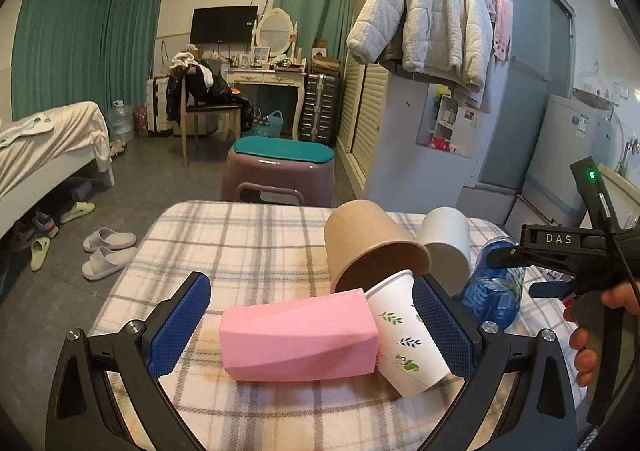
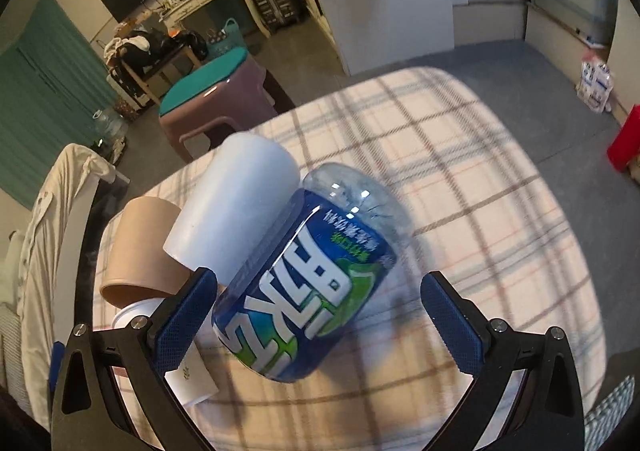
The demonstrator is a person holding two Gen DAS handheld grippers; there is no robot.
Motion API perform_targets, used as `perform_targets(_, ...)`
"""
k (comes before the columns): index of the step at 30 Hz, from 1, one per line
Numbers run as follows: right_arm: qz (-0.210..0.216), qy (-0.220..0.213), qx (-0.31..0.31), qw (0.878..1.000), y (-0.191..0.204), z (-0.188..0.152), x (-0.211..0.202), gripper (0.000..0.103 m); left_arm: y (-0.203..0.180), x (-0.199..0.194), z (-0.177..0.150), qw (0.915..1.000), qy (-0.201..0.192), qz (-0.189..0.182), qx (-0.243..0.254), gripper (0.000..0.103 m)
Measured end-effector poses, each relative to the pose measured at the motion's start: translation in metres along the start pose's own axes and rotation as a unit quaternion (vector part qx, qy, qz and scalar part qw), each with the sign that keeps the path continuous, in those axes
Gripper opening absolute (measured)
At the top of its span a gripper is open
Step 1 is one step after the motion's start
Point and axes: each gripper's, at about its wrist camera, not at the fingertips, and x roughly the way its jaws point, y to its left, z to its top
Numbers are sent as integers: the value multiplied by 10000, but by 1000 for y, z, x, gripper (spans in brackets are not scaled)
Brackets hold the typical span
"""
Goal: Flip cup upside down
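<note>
Two spread grippers (image 1: pixel 312 321) (image 2: pixel 320 321) around toppled cups (image 1: pixel 408 327).

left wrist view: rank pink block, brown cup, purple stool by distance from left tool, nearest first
From the left tool:
1. pink block, lying between the open fingers.
2. brown cup, tipped on its side just beyond, right of centre.
3. purple stool, on the floor past the table's far edge.
</note>
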Motion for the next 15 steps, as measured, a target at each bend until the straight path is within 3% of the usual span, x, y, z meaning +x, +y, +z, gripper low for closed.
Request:
perform_targets(5,252,273,115,9992,0,-3,17,96,7,5,-3,9999,82,-63,-103,103)
perform_targets(10,646,467,146,9967,1,-7,26,77,10,2,-4,9999,60,-2,-102,103)
perform_targets(15,705,344,-116,9969,4,-17,12,75,8,-7,-2,9999,46,61,-79,103)
